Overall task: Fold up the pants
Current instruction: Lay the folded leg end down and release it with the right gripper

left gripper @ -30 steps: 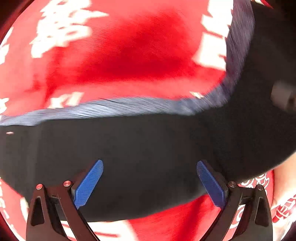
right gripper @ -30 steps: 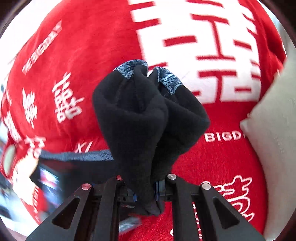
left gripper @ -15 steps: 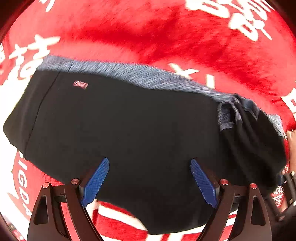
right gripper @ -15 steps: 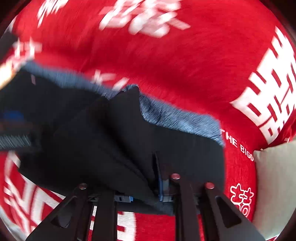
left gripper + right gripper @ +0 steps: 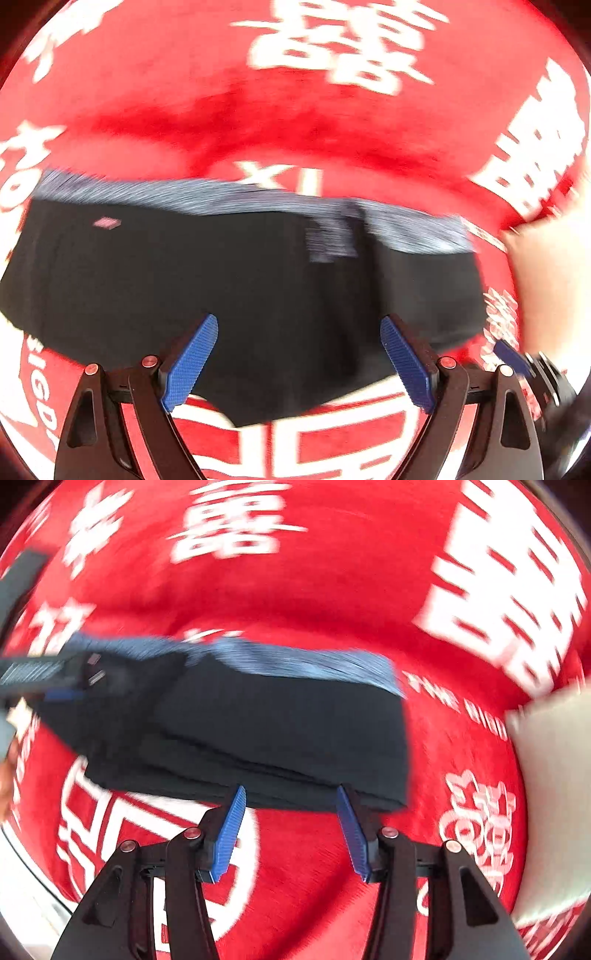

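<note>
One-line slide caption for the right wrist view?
Right tool open beside folded black pants lying on the red blanket.

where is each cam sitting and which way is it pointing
Left wrist: rides the left gripper, looking forward and down on the black pants on the red blanket; its jaws stand open over the cloth.
Right wrist: rides the right gripper, looking down at the pants' near edge; jaws open, empty.
Shared: the same pants with grey waistband, the blanket, a pale cushion.
</note>
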The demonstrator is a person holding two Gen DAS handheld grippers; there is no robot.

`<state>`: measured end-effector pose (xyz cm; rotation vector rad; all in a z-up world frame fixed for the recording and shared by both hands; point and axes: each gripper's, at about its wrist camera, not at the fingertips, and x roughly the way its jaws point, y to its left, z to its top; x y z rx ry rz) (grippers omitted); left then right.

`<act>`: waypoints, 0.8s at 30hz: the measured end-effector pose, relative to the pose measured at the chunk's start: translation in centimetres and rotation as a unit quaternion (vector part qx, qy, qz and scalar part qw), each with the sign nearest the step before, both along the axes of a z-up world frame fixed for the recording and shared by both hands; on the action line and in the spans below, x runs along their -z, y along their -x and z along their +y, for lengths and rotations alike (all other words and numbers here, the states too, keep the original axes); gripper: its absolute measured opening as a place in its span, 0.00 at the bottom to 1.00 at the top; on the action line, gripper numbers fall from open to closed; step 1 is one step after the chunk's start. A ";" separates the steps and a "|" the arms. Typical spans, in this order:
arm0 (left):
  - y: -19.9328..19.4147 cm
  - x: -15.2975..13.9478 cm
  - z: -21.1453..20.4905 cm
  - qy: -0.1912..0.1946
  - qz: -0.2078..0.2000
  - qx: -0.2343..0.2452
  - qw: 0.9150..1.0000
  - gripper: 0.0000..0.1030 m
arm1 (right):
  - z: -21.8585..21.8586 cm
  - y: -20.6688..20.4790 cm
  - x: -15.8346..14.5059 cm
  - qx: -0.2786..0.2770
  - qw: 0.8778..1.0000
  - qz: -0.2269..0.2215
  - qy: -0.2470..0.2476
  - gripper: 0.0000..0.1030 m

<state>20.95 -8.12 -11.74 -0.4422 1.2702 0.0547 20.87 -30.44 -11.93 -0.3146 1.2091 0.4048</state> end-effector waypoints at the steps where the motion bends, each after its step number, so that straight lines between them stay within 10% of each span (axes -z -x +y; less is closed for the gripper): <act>1: -0.5 -0.4 -0.8 0.004 -0.006 0.015 1.000 0.89 | -1.4 -0.6 0.0 0.025 1.000 0.011 -0.005 0.54; 6: -3.2 -0.1 -3.4 0.034 -0.015 0.048 0.998 0.88 | -4.9 -1.1 0.6 0.079 0.996 0.043 -0.017 0.54; 10: -4.7 3.0 -4.4 0.059 0.040 0.057 0.996 0.34 | -5.7 -0.4 1.3 0.092 0.993 0.063 -0.033 0.54; 16: -4.3 2.5 -5.1 0.070 0.044 0.071 0.994 0.09 | -6.8 -0.8 1.2 0.110 0.990 0.076 -0.055 0.52; 24: -0.3 5.2 -5.1 0.031 0.055 0.078 0.995 0.09 | -7.3 -1.5 1.7 0.109 0.989 0.083 -0.051 0.52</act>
